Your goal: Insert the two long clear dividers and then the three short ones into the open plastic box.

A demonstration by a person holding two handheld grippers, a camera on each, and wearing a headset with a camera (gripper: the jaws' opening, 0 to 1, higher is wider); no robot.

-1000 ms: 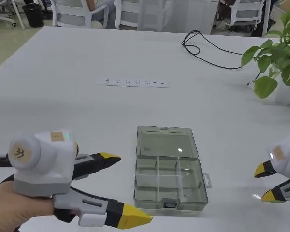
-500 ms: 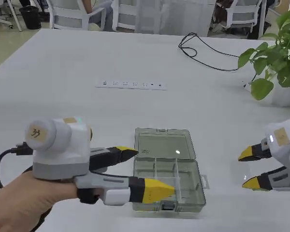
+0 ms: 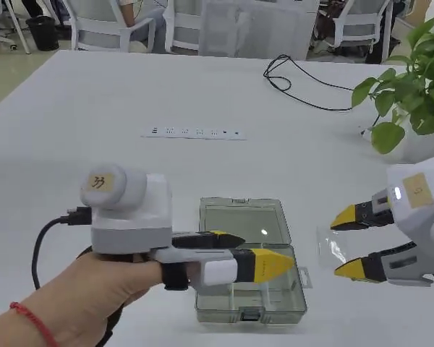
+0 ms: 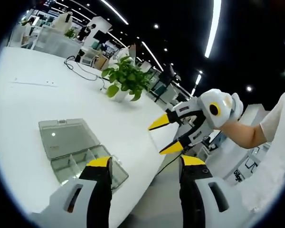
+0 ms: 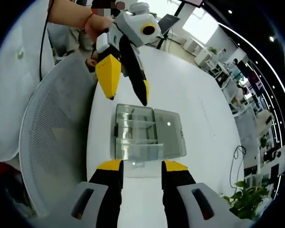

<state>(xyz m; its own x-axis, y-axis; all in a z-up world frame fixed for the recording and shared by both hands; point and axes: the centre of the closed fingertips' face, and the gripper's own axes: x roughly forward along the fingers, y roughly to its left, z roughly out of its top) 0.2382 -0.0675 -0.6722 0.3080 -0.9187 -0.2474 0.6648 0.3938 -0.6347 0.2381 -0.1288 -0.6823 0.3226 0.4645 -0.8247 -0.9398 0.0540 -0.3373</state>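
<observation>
The open clear plastic box [image 3: 271, 217] lies on the white table, lid flat behind it, with dividers standing in its tray [image 5: 135, 128]. My left gripper [image 3: 264, 251] hovers over the tray's front half, open and holding nothing. In its own view the box [image 4: 66, 140] lies to the left ahead of its tips [image 4: 145, 164]. My right gripper [image 3: 338, 247] hangs just right of the box with a clear divider [image 3: 325, 242] spanning the gap between its fingertips. In the right gripper view that divider [image 5: 141, 153] sits across the tips [image 5: 142, 166], in front of the box.
A potted plant [image 3: 405, 79] stands at the table's right edge, with a black cable [image 3: 304, 72] behind it. A white power strip [image 3: 195, 132] lies mid-table. Office chairs line the far edge, and a grey mesh chair [image 5: 52, 118] is at the near side.
My left gripper has moved right and forward until it is over the box. My right gripper has come left toward the box, and the clear divider has travelled with it.
</observation>
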